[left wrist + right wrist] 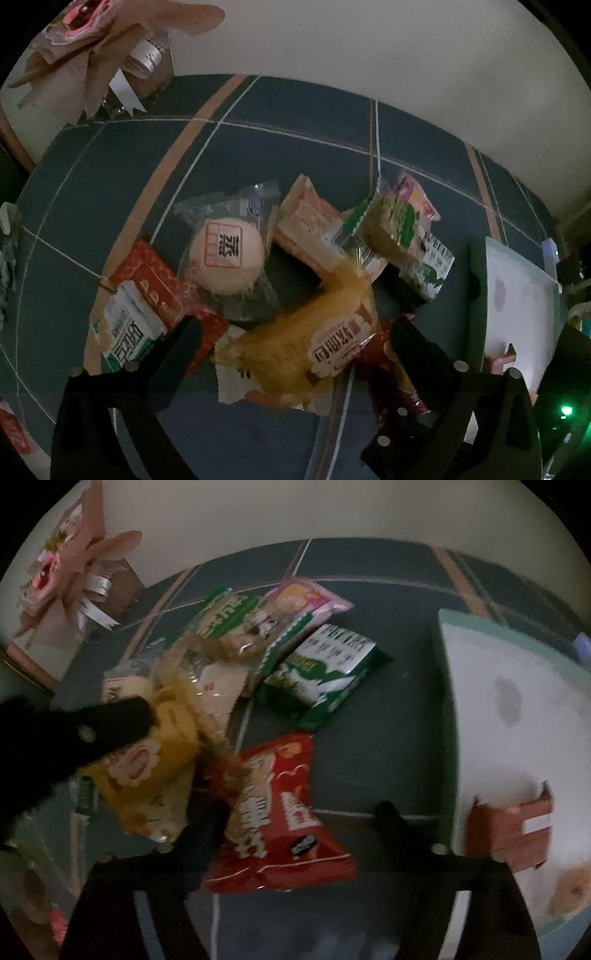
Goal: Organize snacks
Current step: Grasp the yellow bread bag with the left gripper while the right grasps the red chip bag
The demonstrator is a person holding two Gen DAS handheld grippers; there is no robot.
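Observation:
A heap of snack packets lies on a dark blue striped tablecloth [303,125]. In the left wrist view, my left gripper [295,328] stands open astride a yellow bread packet [295,343], with neither finger pressing on it. Behind it lie a round bun in clear wrap [227,254] and a pink wafer packet [306,229]. In the right wrist view, my right gripper [298,808] is open over a red snack packet [280,812]; its left finger touches the packet's edge and its right finger stands apart. The left gripper's black finger [110,727] rests over the yellow bread packet [162,760].
A white tray with a pale green rim [448,686] stands at the right, holding a brown packet [517,834] and a round biscuit [569,890]. Green-and-white packets [325,672] lie mid-table. A paper-wrapped bouquet [110,62] stands at the back left by the wall.

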